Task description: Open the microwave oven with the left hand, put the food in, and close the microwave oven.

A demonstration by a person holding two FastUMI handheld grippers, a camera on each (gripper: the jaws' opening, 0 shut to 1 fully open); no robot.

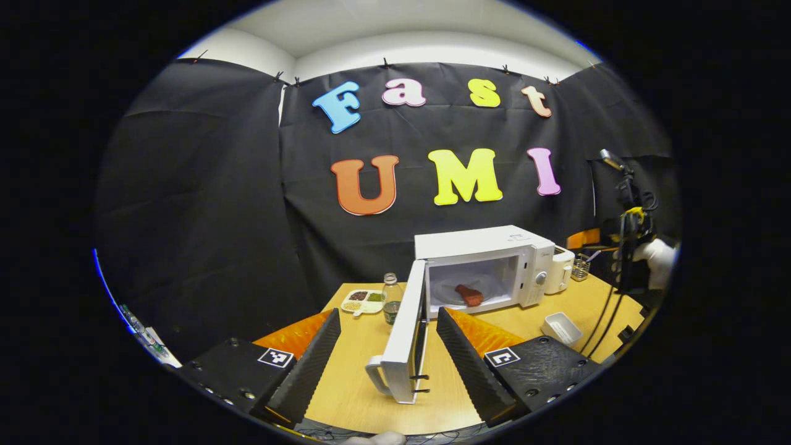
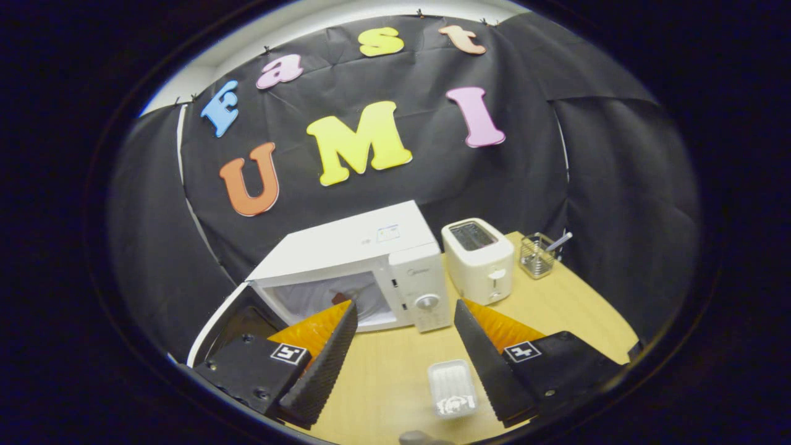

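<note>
A white microwave oven (image 1: 488, 266) stands at centre right of the left gripper view with its door (image 1: 405, 337) swung out toward the camera, edge-on, the handle low in the frame. The food (image 1: 469, 295), a reddish-brown piece, lies inside on the pale turntable. Judging from that, the opening and loading steps look done, and closing the door is the step in hand.

The left gripper (image 1: 388, 352) spreads wide across the bottom of its view, jaws well apart, nothing pressed between them. The open door stands in the gap between the two fingers; whether either finger touches it cannot be told. The next move would call for pushing the door's outer face back toward the oven until it latches, keeping clear of the small bottle (image 1: 390, 298) and the divided dish (image 1: 363, 301) near the hinge side.

In the right gripper view, the right gripper (image 2: 405, 346) is also wide and empty, hovering over the wooden table (image 2: 556, 303). A small white tray (image 2: 453, 389) lies on the table between its fingers at lower centre. The oven sits at centre left there, a toaster (image 2: 479, 259) just to its right and a wire cup (image 2: 536, 254) with a utensil beyond that at upper right.
</note>
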